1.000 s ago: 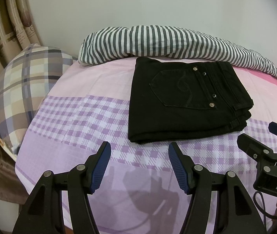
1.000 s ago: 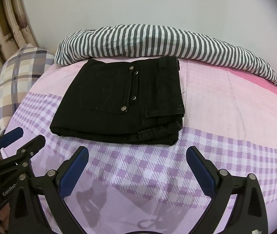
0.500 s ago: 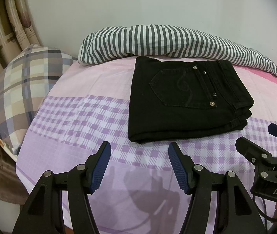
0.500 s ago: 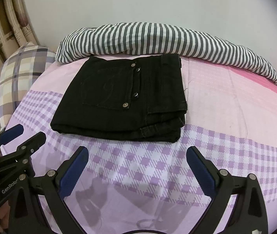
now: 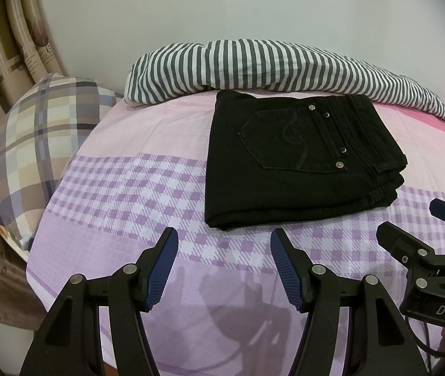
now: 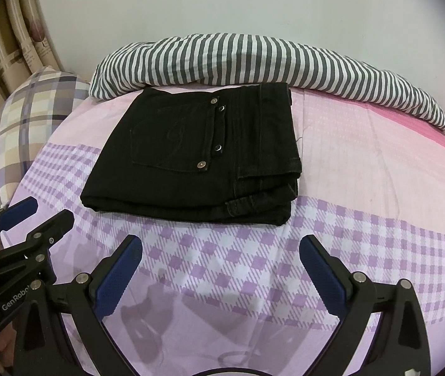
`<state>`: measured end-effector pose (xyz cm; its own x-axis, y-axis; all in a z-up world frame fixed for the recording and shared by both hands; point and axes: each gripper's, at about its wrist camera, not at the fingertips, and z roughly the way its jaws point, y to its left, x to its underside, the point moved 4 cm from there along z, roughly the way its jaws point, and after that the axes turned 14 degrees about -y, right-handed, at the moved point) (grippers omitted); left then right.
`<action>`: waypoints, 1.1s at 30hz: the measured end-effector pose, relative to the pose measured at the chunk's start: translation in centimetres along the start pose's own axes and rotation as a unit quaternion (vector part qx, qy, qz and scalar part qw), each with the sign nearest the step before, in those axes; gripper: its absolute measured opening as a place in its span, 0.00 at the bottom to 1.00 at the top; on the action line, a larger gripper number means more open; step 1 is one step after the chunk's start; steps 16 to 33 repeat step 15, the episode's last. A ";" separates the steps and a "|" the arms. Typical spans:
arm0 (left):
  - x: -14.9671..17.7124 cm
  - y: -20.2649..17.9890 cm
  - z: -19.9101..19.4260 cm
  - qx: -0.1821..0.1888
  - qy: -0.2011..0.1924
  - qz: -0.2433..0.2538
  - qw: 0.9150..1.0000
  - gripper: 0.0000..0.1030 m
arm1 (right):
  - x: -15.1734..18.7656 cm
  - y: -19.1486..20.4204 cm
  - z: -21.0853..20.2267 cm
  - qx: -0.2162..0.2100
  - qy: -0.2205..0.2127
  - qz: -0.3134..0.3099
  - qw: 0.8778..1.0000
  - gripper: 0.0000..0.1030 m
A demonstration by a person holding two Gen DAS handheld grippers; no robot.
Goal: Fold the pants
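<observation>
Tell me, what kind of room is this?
Most likely a bedroom: the folded pants lie on a bed sheet, with a pillow beside it, a striped blanket behind, and a curtain.

We see the black pants (image 5: 297, 159) folded into a compact, roughly rectangular stack of several layers, lying flat on the bed (image 5: 134, 188). A back pocket with a curled stitched motif faces up, with metal rivets at its corners and two dark snaps alongside it. The waistband and a belt loop lie along the stack's right side, where the layered edges show. The stack sits toward the far edge of the bed, its far side touching the striped bedding (image 5: 285, 65) heaped along that edge.

In the right wrist view we see the pants (image 6: 197, 153) in the same folded form.
</observation>
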<state>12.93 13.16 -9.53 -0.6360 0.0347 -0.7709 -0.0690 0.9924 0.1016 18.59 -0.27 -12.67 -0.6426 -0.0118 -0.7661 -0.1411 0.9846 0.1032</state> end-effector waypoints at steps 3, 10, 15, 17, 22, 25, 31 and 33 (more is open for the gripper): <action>0.0 0.0 0.0 0.000 0.000 0.000 1.000 0.60 | 0.1 0.0 0.0 0.001 0.001 0.000 1.000 0.96; 0.0 0.0 0.0 0.002 0.000 -0.001 1.000 0.60 | 0.2 -0.1 0.0 0.001 0.001 0.002 1.000 0.96; -0.2 0.0 0.1 0.001 0.000 -0.001 1.000 0.60 | 0.2 -0.2 0.0 0.000 0.001 0.004 1.000 0.96; -0.2 0.0 0.1 0.001 0.000 -0.001 1.000 0.60 | 0.2 -0.2 0.0 0.000 0.001 0.004 1.000 0.96; -0.2 0.0 0.1 0.001 0.000 -0.001 1.000 0.60 | 0.2 -0.2 0.0 0.000 0.001 0.004 1.000 0.96; -0.2 0.0 0.1 0.001 0.000 -0.001 1.000 0.60 | 0.2 -0.2 0.0 0.000 0.001 0.004 1.000 0.96; -0.2 0.0 0.1 0.001 0.000 -0.001 1.000 0.60 | 0.2 -0.2 0.0 0.000 0.001 0.004 1.000 0.96; -0.2 0.0 0.1 0.001 0.000 -0.001 1.000 0.60 | 0.2 -0.2 0.0 0.000 0.001 0.004 1.000 0.96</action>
